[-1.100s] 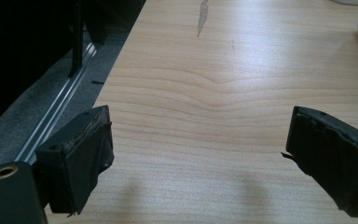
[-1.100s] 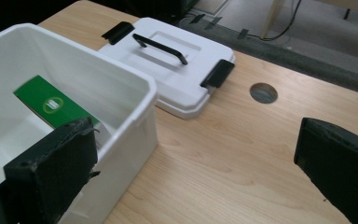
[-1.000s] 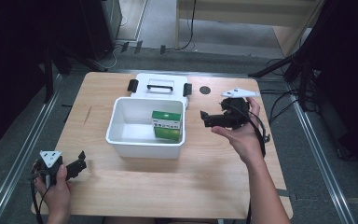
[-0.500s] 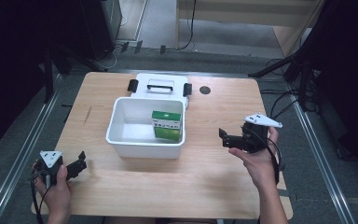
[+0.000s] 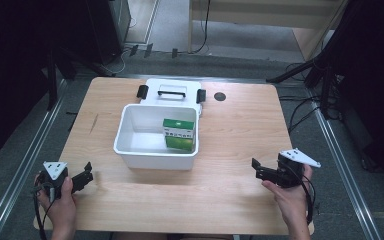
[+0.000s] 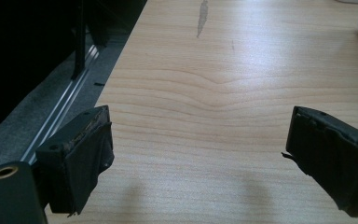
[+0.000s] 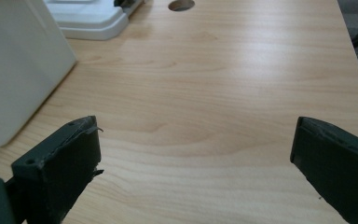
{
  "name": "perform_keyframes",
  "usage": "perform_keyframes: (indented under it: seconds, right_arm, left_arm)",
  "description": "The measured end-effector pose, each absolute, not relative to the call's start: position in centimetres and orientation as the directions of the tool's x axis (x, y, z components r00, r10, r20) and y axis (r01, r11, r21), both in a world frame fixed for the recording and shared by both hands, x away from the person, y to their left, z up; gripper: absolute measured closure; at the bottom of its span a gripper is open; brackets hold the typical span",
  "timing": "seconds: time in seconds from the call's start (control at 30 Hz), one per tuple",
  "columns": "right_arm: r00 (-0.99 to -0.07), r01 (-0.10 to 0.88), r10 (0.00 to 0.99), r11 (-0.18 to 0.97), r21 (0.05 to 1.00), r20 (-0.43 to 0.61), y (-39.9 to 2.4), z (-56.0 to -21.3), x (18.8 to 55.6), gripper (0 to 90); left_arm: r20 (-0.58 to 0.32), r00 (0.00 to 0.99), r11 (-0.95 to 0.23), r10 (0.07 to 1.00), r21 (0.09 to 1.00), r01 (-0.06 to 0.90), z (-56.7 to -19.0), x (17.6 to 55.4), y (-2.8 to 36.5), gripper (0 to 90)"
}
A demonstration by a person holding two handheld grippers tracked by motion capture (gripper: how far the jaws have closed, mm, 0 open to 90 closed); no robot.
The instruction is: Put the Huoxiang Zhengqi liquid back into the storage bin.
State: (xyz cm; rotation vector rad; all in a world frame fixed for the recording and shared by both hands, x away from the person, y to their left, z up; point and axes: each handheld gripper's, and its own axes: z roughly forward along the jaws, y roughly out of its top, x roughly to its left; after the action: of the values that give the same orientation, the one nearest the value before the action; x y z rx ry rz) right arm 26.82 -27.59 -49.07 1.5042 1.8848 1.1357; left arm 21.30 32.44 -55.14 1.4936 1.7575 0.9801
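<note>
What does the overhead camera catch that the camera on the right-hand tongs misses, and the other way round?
The high view alone shows the green cardboard box inside the open white plastic bin, and the left tongs. The right gripper view alone shows the right tongs up close, jaws wide apart with nothing between. Both show the light wooden table, the bin's outer wall and the white lid behind it.

Box print unreadable, edges cropping the rest

The green box (image 5: 179, 134) sits low in the white bin (image 5: 156, 159), its lettering too small to read and its base hidden by the wall; in the left gripper view, the bin is cut to a sliver; the lid (image 7: 89, 18) runs off the top.
</note>
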Motion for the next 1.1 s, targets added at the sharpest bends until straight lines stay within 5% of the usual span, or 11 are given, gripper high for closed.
perform_keyframes:
  seconds: [1.1]
  right_arm:
    - [-0.129, 0.58, 0.988, 0.008, 0.815, 0.082, -33.7, -54.3, 23.9, 7.5]
  left_arm:
    - [-0.018, -0.161, 0.1, 0.987, 0.849, 0.519, -55.2, 21.3, 32.6, 7.7]
